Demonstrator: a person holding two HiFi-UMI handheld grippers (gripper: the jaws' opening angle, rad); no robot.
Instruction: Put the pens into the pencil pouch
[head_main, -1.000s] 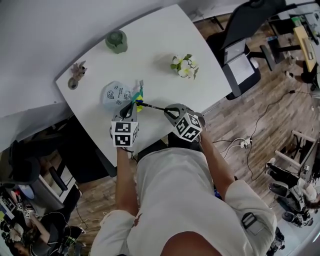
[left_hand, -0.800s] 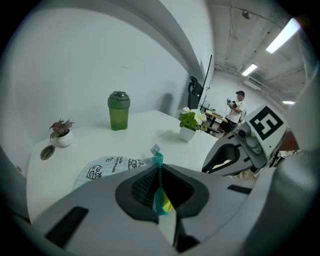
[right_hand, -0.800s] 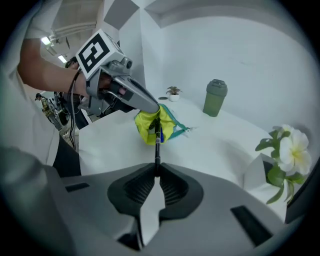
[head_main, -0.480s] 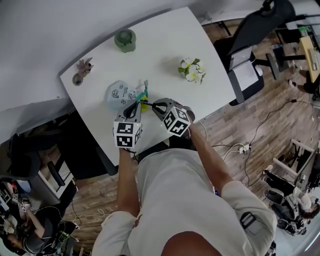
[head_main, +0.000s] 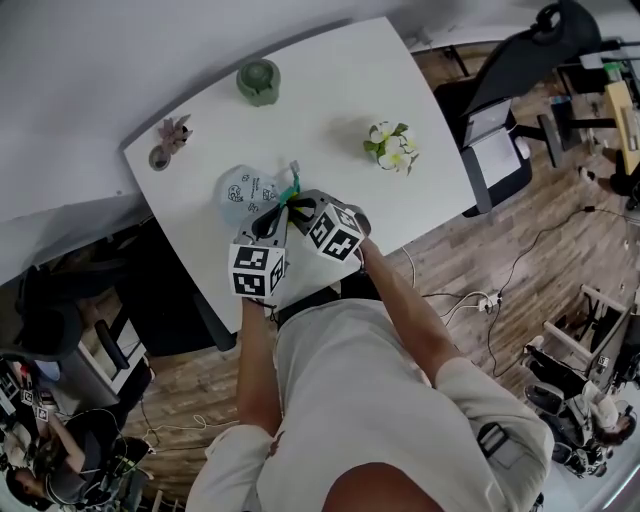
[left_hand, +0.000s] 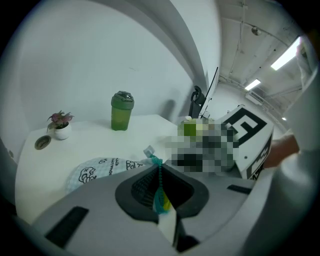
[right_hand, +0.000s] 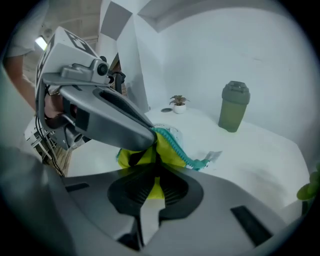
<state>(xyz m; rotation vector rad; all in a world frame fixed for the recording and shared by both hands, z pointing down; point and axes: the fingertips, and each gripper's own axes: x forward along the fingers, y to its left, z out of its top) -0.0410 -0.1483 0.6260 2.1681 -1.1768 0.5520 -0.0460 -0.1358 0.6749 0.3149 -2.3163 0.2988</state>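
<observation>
A pale pencil pouch with black print lies on the white table. My left gripper is shut on the pouch's teal zipper edge and holds the mouth up. My right gripper sits close against it from the right. It is shut on a black pen whose front end goes into the yellow-lined mouth. In the right gripper view the left gripper pinches the edge just above my right gripper. Most of the pen is hidden.
A green lidded cup stands at the table's far side, and a small potted plant with a round dish at the far left. A bunch of white flowers is at the right. A black office chair stands beyond the table's right edge.
My right gripper has moved left with the pen until it sits against the left gripper at the pouch's mouth. The pen's free length has gone from sight. The left gripper held still.
</observation>
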